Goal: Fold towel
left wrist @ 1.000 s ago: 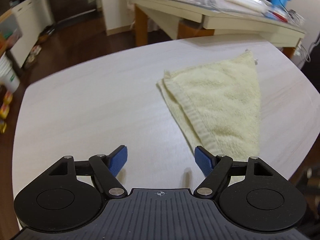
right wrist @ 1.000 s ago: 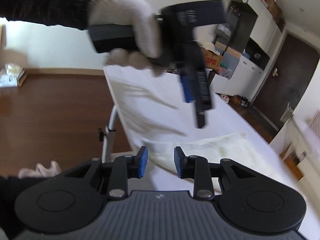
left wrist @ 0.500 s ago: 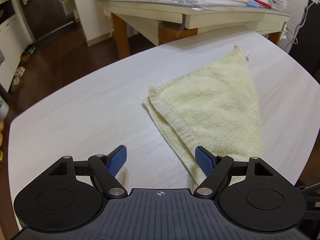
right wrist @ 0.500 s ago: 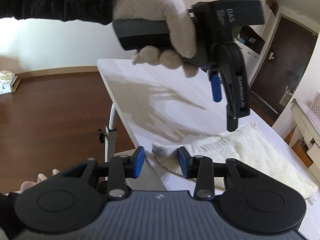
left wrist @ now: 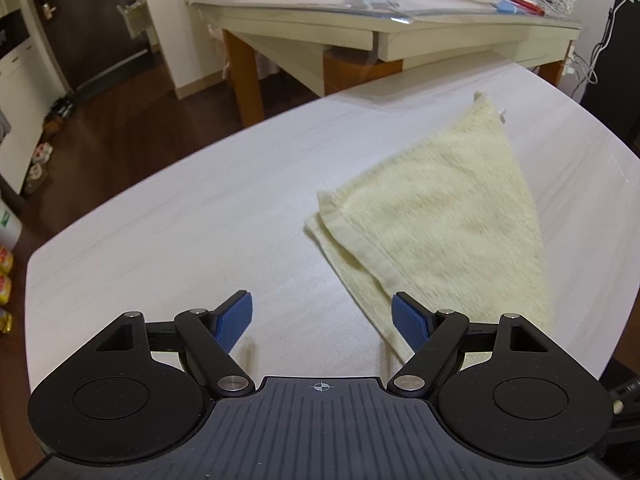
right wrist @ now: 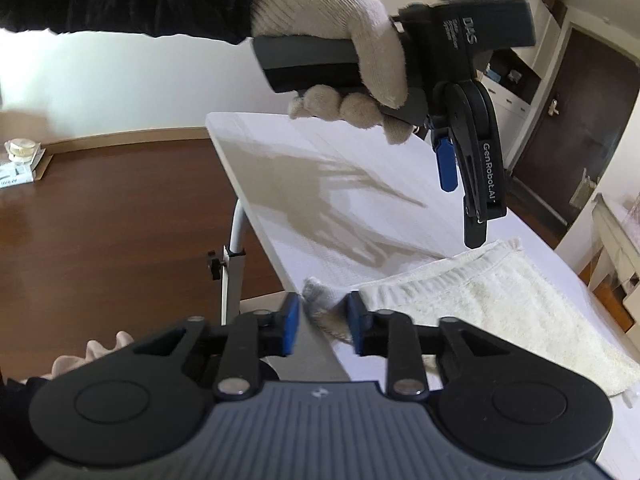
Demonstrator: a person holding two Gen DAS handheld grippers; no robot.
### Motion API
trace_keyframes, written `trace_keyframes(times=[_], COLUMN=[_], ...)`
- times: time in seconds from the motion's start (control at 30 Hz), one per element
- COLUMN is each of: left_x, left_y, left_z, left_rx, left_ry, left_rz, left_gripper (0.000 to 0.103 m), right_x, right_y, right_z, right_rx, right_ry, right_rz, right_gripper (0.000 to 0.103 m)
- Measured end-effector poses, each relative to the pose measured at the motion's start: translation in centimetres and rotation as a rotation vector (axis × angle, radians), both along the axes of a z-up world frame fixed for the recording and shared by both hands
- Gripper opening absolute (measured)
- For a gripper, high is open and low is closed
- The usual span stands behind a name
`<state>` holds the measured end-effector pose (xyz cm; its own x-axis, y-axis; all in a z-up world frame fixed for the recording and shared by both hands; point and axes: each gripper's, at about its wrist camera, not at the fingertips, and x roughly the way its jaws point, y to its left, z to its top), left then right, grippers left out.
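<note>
Between the blue pads of the right gripper (right wrist: 322, 322), at the near edge of the pale wood-grain table (left wrist: 168, 220), sits one raised corner of the cream terry towel (right wrist: 500, 300). The jaws are closing on that corner, and a narrow gap remains on either side of the cloth, so the pads do not yet press it. From there the towel runs away along the table's near edge, flat on the surface.

The left gripper (left wrist: 322, 316) hangs above the table with its jaws spread wide and nothing between them. Its right-hand pad stands over the towel's nearest hem; the left-hand pad is over bare tabletop. In the left wrist view the towel (left wrist: 440, 224) lies folded, two layers showing at its left corner, and narrows toward the table's far edge.

A hand in a white knit glove (right wrist: 352, 40) with a black sleeve grips the left gripper's handle.

There is one towel, two grippers and one work table. A second table with a clear cover (left wrist: 400, 36) stands beyond it.
</note>
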<state>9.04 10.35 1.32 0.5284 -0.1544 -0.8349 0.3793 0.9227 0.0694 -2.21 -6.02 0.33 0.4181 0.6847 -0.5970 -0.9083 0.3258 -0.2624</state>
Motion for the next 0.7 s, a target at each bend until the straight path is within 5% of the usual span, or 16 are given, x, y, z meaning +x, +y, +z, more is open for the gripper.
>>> trace_keyframes(times=[0.1,0.7], left_x=[0.7,5.0], left_y=[0.2,-0.5], left_z=[0.0,-1.7], left_rx=[0.005,0.061], left_ry=[-0.007,0.034], left_rz=[0.005,-0.020], left_gripper=[0.082,0.081], right_x=[-0.3,-4.5], right_y=[0.6,-0.5], right_z=[-0.5,0.0], right_rx=[0.002,0.066], right_ry=[-0.026,-0.002], right_rz=[0.007,0.073], right_gripper=[0.010,0.009])
